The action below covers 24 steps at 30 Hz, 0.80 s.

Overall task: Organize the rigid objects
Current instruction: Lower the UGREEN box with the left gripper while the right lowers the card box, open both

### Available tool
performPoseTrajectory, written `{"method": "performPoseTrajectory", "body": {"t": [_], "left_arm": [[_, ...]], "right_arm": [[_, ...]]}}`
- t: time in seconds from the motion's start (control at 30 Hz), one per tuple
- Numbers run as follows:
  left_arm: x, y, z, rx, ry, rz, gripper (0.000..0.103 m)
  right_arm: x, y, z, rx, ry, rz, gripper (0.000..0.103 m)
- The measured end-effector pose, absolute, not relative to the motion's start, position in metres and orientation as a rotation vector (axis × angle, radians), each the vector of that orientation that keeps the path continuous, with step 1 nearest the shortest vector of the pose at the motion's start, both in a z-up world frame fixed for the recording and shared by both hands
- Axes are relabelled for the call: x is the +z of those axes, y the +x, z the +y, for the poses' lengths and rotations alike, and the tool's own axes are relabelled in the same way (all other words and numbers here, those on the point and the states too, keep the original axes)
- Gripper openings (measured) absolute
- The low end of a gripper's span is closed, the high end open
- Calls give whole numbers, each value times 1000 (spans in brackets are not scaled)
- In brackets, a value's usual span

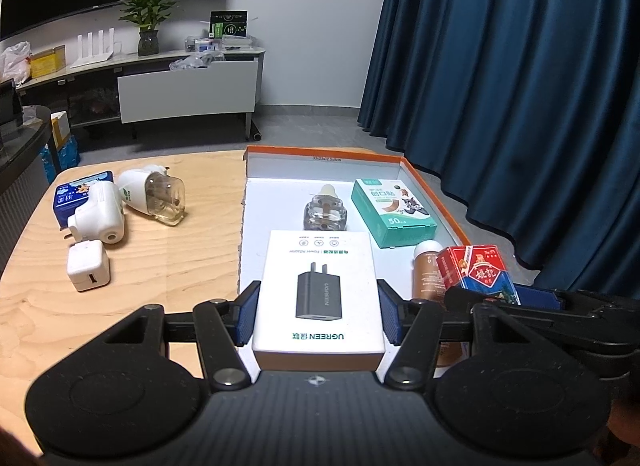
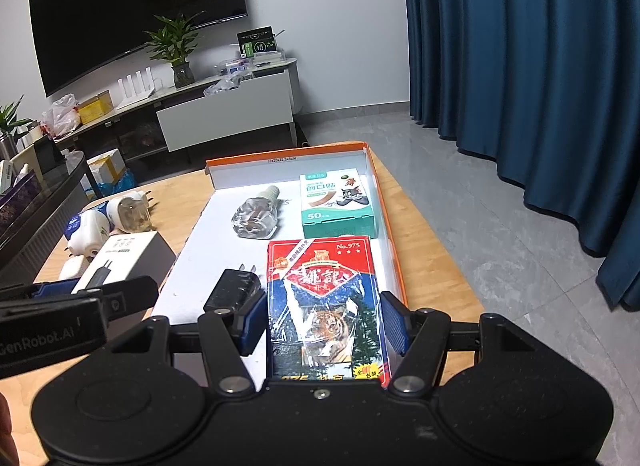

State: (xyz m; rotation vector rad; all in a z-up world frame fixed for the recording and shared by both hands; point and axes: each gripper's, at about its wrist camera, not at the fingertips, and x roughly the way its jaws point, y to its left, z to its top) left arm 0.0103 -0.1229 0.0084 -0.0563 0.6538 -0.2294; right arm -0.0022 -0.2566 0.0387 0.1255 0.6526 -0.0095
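A white charger box (image 1: pixel 318 294) is pinched by the left gripper (image 1: pixel 318 316) — a red card box (image 2: pixel 326 306) by the right gripper (image 2: pixel 324 324). Ahead of them, several items are already laid in the tray (image 1: pixel 324 155). Left of the left gripper, four more are left on the table (image 1: pixel 168 266).

White charger box (image 1: pixel 320 290) printed with a black plug and green lettering. Red-and-blue card pack (image 2: pixel 326 306) with a tiger picture and yellow corner badge. Orange-rimmed tray (image 1: pixel 328 153), white inside. In the tray: teal-and-white plaster box (image 1: pixel 394 211) with a grey cartoon cat, clear bottle (image 1: pixel 325 209), brown bottle (image 1: pixel 430 274) with white cap, black plug (image 2: pixel 234 290). Left of the tray, on pale wood table (image 1: pixel 160 266): white cube (image 1: pixel 88 270), blue tin (image 1: pixel 74 195). Blue pads (image 1: pixel 246 316) on black grippers.
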Motion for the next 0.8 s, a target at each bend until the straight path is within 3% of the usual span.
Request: {"method": "performPoseTrajectory", "body": {"t": [0.8], "left_arm": [[-1,21,-133,-257,-44,700,60]], "right_arm": [[51,-6,-275,-38,192,599,75]]}}
